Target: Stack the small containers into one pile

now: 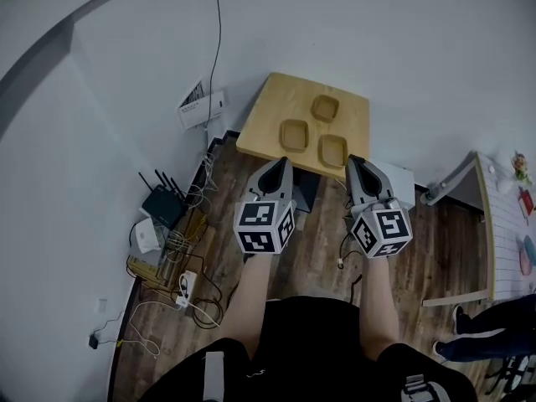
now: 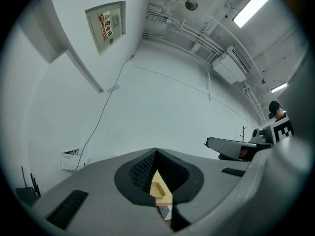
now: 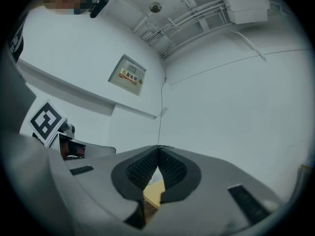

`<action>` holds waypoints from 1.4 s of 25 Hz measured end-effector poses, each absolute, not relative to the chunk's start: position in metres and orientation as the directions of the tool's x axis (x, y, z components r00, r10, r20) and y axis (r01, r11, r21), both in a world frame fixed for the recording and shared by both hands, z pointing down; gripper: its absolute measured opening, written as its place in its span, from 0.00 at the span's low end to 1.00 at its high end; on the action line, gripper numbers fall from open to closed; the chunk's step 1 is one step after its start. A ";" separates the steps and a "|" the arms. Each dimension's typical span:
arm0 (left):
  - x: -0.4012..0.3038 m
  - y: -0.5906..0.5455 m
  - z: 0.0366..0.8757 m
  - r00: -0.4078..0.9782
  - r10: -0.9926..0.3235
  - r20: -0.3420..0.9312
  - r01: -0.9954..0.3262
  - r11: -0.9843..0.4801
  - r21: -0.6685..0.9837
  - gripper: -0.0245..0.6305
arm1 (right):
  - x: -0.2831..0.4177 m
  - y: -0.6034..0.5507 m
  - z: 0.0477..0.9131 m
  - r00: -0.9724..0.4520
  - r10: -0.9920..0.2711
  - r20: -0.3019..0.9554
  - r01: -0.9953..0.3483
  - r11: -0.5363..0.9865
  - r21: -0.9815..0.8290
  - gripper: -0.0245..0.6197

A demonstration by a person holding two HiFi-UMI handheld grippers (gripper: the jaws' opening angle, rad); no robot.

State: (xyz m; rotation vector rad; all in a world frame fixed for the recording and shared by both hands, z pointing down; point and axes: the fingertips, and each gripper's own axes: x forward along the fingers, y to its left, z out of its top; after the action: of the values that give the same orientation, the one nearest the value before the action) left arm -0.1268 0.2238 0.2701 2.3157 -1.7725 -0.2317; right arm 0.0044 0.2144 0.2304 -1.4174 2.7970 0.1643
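Three small square wooden containers lie apart on a little wooden table (image 1: 268, 120): one at the back (image 1: 325, 107), one at the left (image 1: 294, 135), one at the front right (image 1: 332, 150). My left gripper (image 1: 283, 164) hovers just short of the table's near edge, shut and holding nothing. My right gripper (image 1: 355, 161) hangs beside it, next to the front right container, also shut and holding nothing. In the left gripper view the closed jaws (image 2: 156, 152) point up at the wall, with a sliver of table and one container (image 2: 159, 189) below them. The right gripper view shows only a corner of the table (image 3: 154, 192).
On the floor to the left lie a black router (image 1: 162, 203), a power strip (image 1: 185, 288) and tangled cables. A white box (image 1: 201, 107) sits against the wall. A white counter (image 1: 502, 224) stands at the right, with another person's feet (image 1: 469, 325) below it.
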 end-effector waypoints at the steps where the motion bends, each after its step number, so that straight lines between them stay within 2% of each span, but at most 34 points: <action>1: -0.127 0.221 0.270 0.268 -0.964 0.003 -0.929 -0.257 0.268 0.06 | 0.003 0.212 0.231 -0.592 -0.805 -0.044 -0.804 0.587 0.096 0.05; 15: -0.097 0.148 0.298 0.340 -0.938 0.063 -0.903 -0.308 0.299 0.06 | 0.038 0.137 0.252 -0.543 -0.839 -0.009 -0.838 0.541 0.073 0.05; 25: -0.074 0.074 0.335 0.352 -0.922 0.160 -0.905 -0.292 0.310 0.06 | 0.041 0.058 0.296 -0.570 -0.818 0.075 -0.820 0.572 0.010 0.05; 35: -0.023 -0.025 0.353 0.398 -0.895 0.201 -0.889 -0.322 0.325 0.06 | 0.091 -0.037 0.316 -0.535 -0.836 0.123 -0.843 0.537 -0.013 0.05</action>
State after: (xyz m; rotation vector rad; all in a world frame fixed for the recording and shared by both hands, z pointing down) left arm -0.0226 -0.0254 0.3533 2.2789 -1.5382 -0.0216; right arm 0.0909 -0.0373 0.3157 -1.5578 2.8426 -0.1142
